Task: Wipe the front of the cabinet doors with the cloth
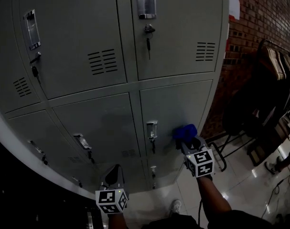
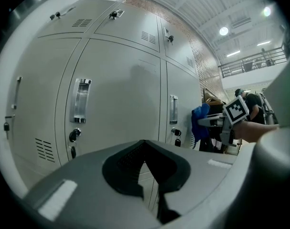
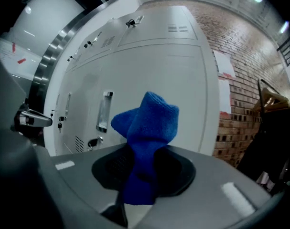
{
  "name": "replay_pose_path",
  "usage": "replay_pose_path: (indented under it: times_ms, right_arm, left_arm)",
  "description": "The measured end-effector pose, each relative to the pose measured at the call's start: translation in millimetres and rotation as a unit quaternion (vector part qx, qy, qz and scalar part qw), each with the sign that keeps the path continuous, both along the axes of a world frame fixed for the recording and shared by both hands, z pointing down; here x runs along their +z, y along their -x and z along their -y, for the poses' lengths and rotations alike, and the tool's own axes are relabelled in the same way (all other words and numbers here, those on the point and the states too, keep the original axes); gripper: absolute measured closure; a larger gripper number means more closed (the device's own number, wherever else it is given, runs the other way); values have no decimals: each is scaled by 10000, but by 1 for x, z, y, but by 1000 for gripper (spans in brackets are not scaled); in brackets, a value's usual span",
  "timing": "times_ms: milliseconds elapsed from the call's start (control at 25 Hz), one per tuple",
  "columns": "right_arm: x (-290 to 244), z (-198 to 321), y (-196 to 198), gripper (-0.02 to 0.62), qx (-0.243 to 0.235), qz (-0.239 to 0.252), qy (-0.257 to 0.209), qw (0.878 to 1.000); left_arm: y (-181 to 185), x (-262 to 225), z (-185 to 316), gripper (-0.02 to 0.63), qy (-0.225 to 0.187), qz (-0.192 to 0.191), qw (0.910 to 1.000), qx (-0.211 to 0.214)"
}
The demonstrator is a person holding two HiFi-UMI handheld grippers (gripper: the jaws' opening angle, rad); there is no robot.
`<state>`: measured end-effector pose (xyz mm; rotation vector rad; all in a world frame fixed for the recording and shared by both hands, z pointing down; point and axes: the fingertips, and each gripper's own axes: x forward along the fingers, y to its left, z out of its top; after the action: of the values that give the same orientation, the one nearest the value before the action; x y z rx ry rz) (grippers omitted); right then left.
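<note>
A blue cloth sticks out of my right gripper, which is shut on it close to the lower right cabinet door. In the right gripper view the cloth stands bunched between the jaws, just short of the grey door. My left gripper hangs lower at the left, shut with nothing in it, before a lower door. The left gripper view shows its closed jaws facing a door, with the right gripper and cloth off to the right.
Grey metal lockers fill the view, each door with a handle, keys and vent slots. A brick wall and a dark rack with hangers stand to the right. The shiny floor lies below.
</note>
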<state>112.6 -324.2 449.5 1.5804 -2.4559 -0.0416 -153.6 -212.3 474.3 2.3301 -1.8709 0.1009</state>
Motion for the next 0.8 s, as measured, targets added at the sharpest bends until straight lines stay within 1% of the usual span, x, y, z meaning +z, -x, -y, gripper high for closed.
replay_pose_path:
  times_ms: [160, 320, 480, 720, 800]
  right_arm:
    - [24, 7, -50, 480, 583, -276, 165, 9978]
    - [44, 17, -79, 480, 942, -382, 365, 9941]
    - [62, 31, -85, 480, 1014, -427, 588, 9922]
    - [73, 41, -78, 476, 1058, -308, 769, 9909]
    - [75, 41, -72, 476, 979, -186, 843, 9914]
  left_arm:
    - [-4, 1, 2, 592, 10, -13, 10000, 13]
    - [-10, 1, 4, 591, 28, -10, 10000, 38]
    - [-15, -2, 8, 591, -14, 16, 10000, 74]
    - [-14, -1, 12, 591, 11, 23, 10000, 28]
    - [-12, 0, 13, 591, 2, 15, 10000, 21]
